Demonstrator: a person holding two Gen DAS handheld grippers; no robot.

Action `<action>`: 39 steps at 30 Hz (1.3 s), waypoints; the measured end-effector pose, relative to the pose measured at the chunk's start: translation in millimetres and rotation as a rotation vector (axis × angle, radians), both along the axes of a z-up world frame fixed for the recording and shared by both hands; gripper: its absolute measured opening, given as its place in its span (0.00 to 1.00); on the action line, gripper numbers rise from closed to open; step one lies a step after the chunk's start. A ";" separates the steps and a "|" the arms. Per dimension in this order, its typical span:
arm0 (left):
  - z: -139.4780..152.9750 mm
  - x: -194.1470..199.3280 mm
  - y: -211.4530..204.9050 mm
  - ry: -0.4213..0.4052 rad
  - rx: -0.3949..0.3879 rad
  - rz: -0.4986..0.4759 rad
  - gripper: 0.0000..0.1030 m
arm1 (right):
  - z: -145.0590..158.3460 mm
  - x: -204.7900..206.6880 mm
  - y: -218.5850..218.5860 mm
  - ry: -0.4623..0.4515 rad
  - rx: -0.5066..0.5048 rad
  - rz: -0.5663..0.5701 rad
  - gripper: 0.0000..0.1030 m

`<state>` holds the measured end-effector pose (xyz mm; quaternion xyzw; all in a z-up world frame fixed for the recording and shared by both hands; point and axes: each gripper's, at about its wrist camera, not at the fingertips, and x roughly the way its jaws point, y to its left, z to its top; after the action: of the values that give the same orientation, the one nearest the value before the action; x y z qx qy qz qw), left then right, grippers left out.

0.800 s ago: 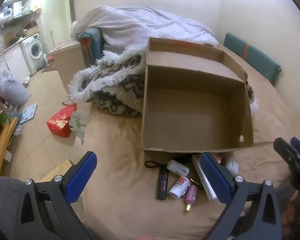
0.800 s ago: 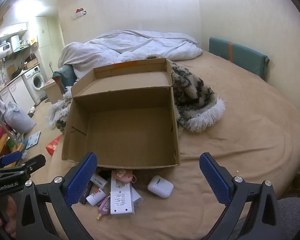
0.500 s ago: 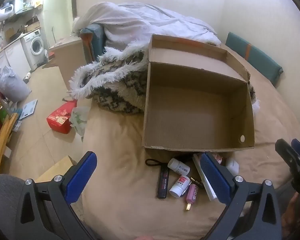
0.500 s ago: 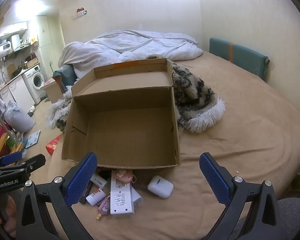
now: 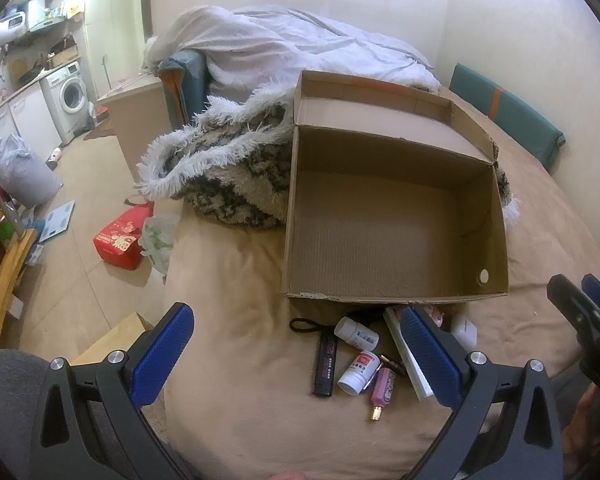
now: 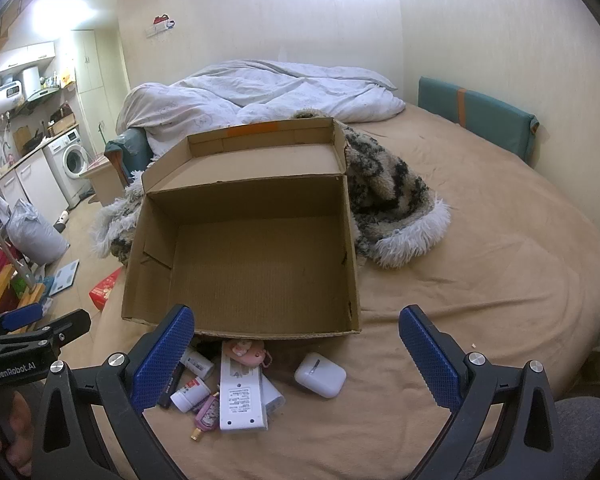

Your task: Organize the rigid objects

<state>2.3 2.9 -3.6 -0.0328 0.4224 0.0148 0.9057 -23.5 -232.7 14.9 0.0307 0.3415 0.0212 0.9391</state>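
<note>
In the left wrist view, the left gripper's point(image 5: 296, 344) finger point(image 5: 428, 354) at five o'clock covers part of the white remote point(image 5: 405, 354) and most of the pink toy point(image 5: 436, 312). The box's point(image 5: 396, 296) near wall hides the pile's far ends. Bottle point(image 5: 358, 372) labels are too small to read. At three o'clock, the right gripper point(image 5: 584, 312) is cut by the edge.

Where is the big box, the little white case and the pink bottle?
cardboard box point(image 6: 260, 264), right wrist view, inside floor.
white case point(image 6: 320, 374), right wrist view, its top.
pink bottle point(image 5: 383, 386), left wrist view, its body.
</note>
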 end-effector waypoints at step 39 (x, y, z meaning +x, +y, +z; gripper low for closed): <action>3.7 -0.4 -0.2 -0.004 0.005 -0.002 1.00 | 1.0 -1.5 0.4 0.005 0.006 0.001 1.00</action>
<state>1.8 2.6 0.1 -0.0301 0.4207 0.0151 0.9066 -24.9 -232.3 15.9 0.0335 0.3440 0.0226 0.9381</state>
